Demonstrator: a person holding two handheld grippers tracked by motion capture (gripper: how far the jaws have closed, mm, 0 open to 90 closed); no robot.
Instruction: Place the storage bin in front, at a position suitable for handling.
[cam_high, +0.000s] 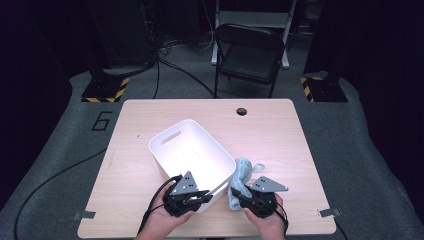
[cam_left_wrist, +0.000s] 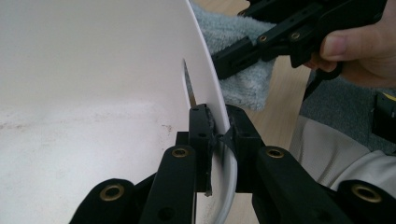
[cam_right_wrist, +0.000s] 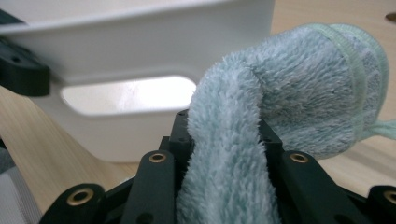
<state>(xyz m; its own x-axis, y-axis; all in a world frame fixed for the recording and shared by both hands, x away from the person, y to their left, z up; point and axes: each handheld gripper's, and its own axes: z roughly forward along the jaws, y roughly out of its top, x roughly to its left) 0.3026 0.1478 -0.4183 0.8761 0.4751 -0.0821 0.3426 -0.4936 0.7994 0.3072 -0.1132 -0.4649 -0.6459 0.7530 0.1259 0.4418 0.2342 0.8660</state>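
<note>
A white plastic tub (cam_high: 172, 142) stands empty near the middle of the wooden table (cam_high: 140, 115), turned at an angle. My left gripper (cam_high: 202, 196) is shut on the tub's near wall; in the left gripper view the jaws pinch the white wall (cam_left_wrist: 205, 79) at the left gripper's tips (cam_left_wrist: 219, 133), beside a handle slot. A pale blue-green fluffy towel (cam_high: 241, 177) lies just right of the tub. My right gripper (cam_high: 236, 194) is shut on the towel's near end; the right gripper view shows the towel (cam_right_wrist: 261, 93) bunched between the right gripper's jaws (cam_right_wrist: 224, 126), draped over them.
A round cable hole (cam_high: 242, 111) sits near the table's far edge. Beyond the table stands a black folding chair (cam_high: 248, 52). Floor cables (cam_high: 50, 180) run left of the table. Bare wood lies to the tub's left and far right.
</note>
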